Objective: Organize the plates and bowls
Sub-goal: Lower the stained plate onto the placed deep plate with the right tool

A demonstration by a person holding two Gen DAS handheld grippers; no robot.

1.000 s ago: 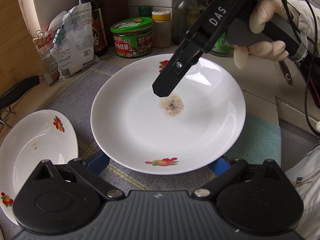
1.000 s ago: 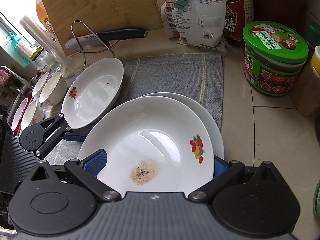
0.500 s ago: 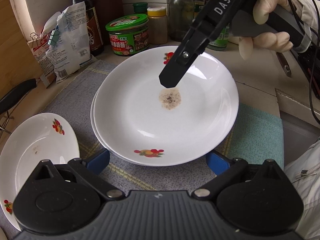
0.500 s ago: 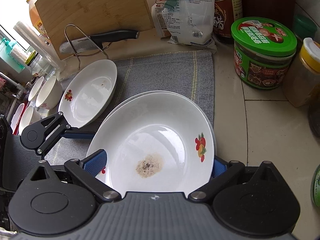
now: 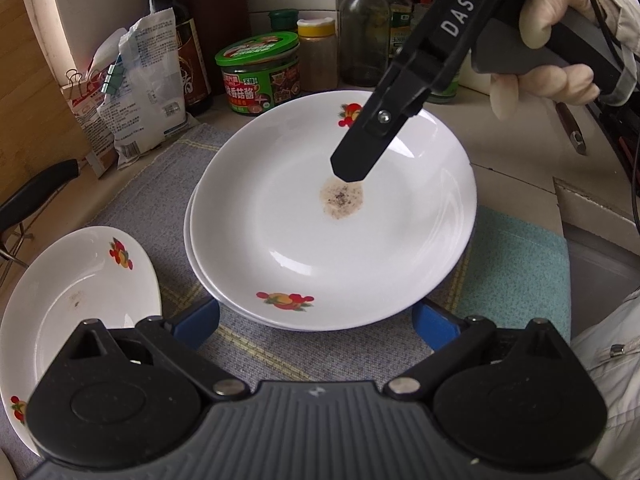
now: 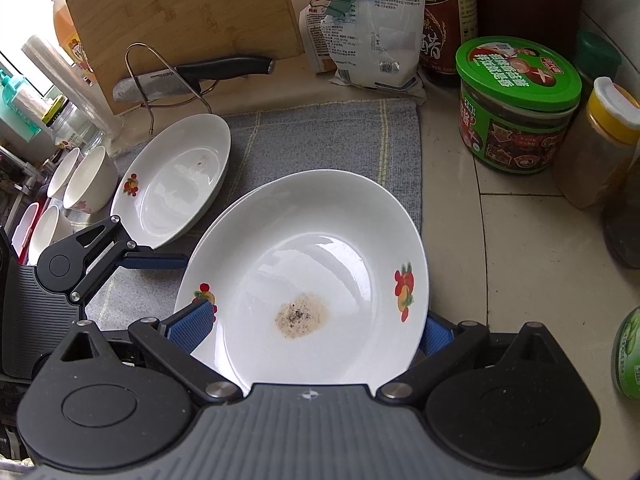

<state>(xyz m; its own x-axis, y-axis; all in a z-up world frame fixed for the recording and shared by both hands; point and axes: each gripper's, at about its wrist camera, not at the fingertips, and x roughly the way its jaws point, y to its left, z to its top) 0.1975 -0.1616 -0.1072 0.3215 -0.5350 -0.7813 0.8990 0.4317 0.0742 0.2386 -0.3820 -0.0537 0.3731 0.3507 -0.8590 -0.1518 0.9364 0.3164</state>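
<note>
Item: stained plate [image 6: 320,264], nested on a second plate [image 6: 224,220], rim between my right gripper [image 6: 316,328] pads, spread wide. My left gripper [image 5: 316,320], wide, empty, flanks the near rim. Third plate [image 5: 76,292] lies left; bare mat [image 6: 320,132] beyond.

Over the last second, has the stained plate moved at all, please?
Yes. In the right wrist view the stained plate has shifted left, covering more of the plate beneath that lies on the grey mat.
</note>
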